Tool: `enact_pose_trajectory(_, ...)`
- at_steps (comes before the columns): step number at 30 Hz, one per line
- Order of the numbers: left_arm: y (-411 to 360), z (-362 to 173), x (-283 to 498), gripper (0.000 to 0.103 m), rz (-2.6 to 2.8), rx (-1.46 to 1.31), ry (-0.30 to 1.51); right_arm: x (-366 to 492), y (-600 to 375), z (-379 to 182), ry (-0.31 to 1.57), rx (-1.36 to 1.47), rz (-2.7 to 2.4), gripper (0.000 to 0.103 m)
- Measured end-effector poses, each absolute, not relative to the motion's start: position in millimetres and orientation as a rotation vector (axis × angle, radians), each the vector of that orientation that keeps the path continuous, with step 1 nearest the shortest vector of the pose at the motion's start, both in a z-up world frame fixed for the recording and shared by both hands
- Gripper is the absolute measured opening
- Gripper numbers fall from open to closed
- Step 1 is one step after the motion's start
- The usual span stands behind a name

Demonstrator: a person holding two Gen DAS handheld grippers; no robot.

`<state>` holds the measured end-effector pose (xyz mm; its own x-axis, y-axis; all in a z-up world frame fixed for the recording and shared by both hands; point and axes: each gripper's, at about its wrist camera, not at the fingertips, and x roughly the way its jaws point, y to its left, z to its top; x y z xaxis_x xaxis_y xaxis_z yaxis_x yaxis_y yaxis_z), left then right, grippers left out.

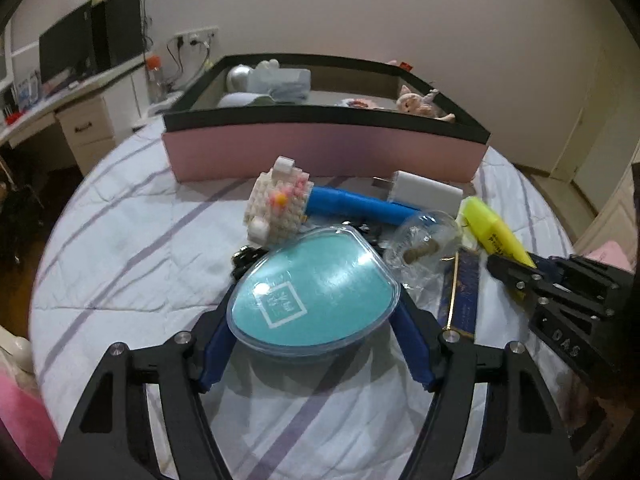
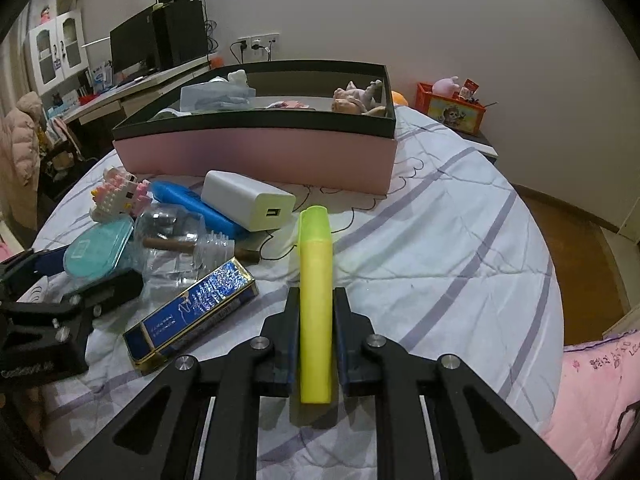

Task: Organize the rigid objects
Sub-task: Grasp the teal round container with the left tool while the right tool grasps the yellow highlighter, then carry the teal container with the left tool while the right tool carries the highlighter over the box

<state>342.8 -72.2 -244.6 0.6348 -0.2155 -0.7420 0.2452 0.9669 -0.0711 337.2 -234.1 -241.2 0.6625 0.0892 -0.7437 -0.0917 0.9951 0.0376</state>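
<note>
A teal egg-shaped case (image 1: 320,280) lies on the striped bedsheet, and my left gripper (image 1: 314,320) is shut on its two sides with the blue fingers (image 1: 214,344). My right gripper (image 2: 316,294) is shut on a yellow highlighter (image 2: 315,264), which points forward with its cap away from me. The left wrist view shows the same highlighter (image 1: 492,232) at the right. Around them lie a block-built toy (image 1: 280,204), a blue tube (image 1: 360,204), a white charger (image 2: 248,200), a clear plastic pack (image 2: 172,228) and a blue tin (image 2: 192,312).
A pink box with a black rim (image 2: 256,152) stands behind the pile and holds soft toys and cloth. The bed's right half (image 2: 440,240) is bare sheet. A desk with a monitor (image 2: 132,44) is at the left. An orange crate (image 2: 452,110) sits at the far right.
</note>
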Motion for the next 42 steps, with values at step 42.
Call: enact_pose_trajectory(42,-30,-154,271,0.071,-0.195,0.026,0.524,265,-184,-152,0.514,0.034,0.151,0.016)
